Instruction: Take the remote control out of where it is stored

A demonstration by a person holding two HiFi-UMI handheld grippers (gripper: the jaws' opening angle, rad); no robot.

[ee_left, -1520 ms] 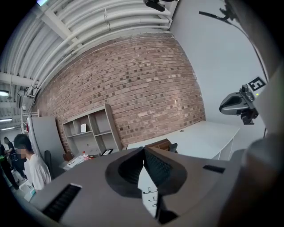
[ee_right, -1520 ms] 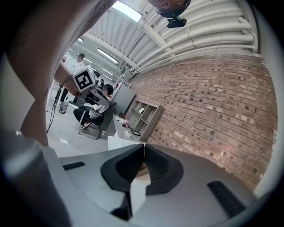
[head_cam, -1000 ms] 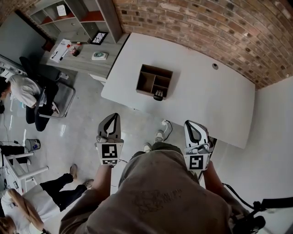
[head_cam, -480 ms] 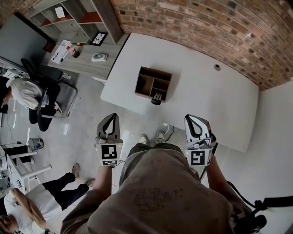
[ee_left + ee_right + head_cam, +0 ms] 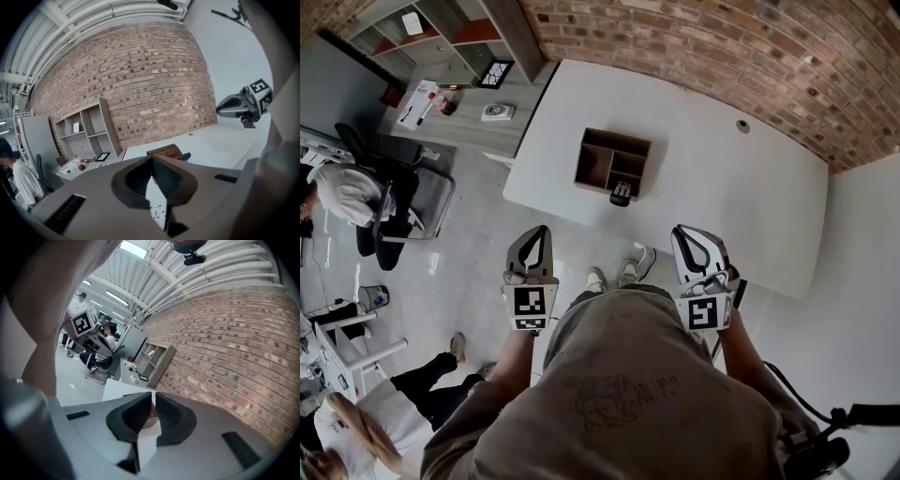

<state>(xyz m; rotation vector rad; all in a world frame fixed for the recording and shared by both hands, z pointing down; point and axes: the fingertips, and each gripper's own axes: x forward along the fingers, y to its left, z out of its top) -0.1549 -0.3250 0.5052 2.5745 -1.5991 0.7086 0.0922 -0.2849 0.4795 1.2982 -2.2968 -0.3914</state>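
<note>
The remote control (image 5: pixel 622 193) sits in the front compartment of the brown wooden organiser (image 5: pixel 617 137), its dark end poking out over the organiser's near edge. The organiser stands on the white table (image 5: pixel 722 206), near the table's front edge and well apart from both tools.

The left gripper (image 5: pixel 542 234) has its 2 jaws closed tip to tip, with nothing between them. The right gripper (image 5: pixel 682 234) is likewise fully closed and empty. Both are held in front of the person's body, over the floor short of the table, pointing towards it.

Compared with 1 second ago, little has altered: both grippers have edged slightly forward towards the table, and the organiser and the remote have not been disturbed. Neither set of jaws has opened in that time.

This reads as the approach, with the task itself not yet begun. Judging from the layout, 1 gripper will have to open before it reaches the remote's exposed end, while the other could steady the organiser
</note>
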